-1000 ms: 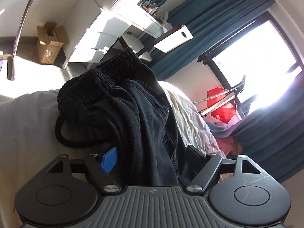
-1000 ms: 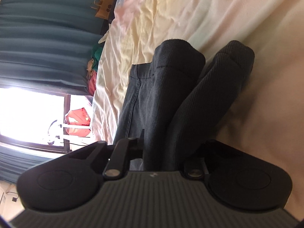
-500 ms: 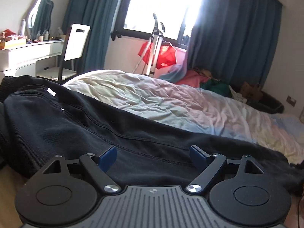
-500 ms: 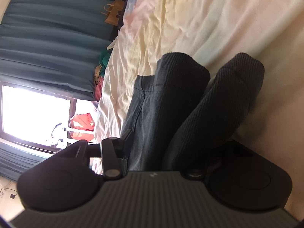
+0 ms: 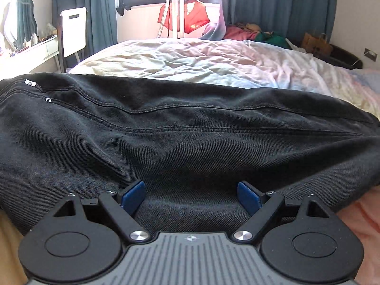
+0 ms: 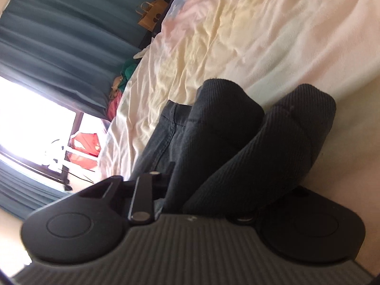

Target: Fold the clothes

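Left wrist view: the left claw, emptied since a second ago, gapes over flattened black trousers on the bed; the right claw, just closing, pinches their ribbed cuffs.

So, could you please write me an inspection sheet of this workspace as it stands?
Surface: bed with a rumpled pale sheet.
Job's things: black trousers lie across the bed; the ribbed cuffs stick up in the right wrist view.
Clutter: clothes pile and paper bag beyond the bed.
Grippers: left gripper open over the trousers, pads clear of the cloth; right gripper has just been closing, with the cuff end between its fingers.
Cables: nothing seen.
Surroundings: teal curtains, window, red cloth on a stand, white chair, dresser with mirror.
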